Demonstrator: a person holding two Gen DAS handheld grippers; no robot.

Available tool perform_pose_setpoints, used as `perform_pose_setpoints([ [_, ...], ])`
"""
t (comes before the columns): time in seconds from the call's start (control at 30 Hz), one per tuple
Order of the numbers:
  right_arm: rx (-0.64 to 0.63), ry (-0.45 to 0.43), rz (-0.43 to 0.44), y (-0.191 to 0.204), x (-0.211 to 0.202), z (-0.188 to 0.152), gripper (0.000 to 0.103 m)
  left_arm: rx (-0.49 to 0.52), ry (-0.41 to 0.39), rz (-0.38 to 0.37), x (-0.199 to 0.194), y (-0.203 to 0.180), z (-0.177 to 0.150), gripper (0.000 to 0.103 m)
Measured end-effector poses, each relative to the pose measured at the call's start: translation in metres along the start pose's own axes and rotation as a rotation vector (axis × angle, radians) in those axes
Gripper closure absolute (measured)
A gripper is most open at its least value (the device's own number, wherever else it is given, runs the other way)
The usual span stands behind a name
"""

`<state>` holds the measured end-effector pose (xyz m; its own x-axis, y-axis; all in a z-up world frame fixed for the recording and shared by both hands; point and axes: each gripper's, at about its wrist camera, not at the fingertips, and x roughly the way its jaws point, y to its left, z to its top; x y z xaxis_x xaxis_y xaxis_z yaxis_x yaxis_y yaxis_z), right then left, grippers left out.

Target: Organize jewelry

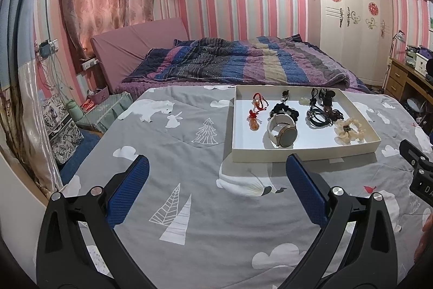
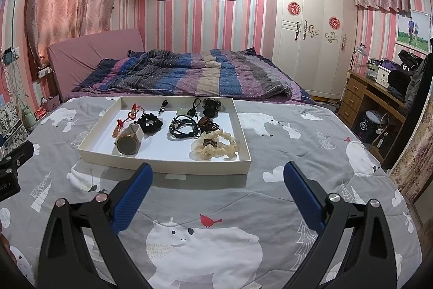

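A shallow white tray lies on the grey printed bedspread. In it are a white-strapped watch, a cream scrunchie, a black scrunchie, black cords, red-corded charms and a dark hair claw. My left gripper is open and empty, short of the tray's near left corner. My right gripper is open and empty, just before the tray's near edge.
The grey bedspread stretches around the tray. A striped quilt lies on the bed behind. A white wardrobe and a cluttered wooden desk stand to the right. Bags and a bottle sit on the floor at left.
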<state>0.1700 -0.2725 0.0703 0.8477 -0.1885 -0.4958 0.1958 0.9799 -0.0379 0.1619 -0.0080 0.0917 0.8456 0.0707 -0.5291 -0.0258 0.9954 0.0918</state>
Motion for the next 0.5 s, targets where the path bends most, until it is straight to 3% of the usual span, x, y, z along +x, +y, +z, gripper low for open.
perform_pose_setpoints([
  [0.5,0.002,0.002,-0.006,-0.0021,0.0015,-0.0006,0.006,0.004,0.001,0.003,0.0004,-0.0006,-0.0004,0.003],
])
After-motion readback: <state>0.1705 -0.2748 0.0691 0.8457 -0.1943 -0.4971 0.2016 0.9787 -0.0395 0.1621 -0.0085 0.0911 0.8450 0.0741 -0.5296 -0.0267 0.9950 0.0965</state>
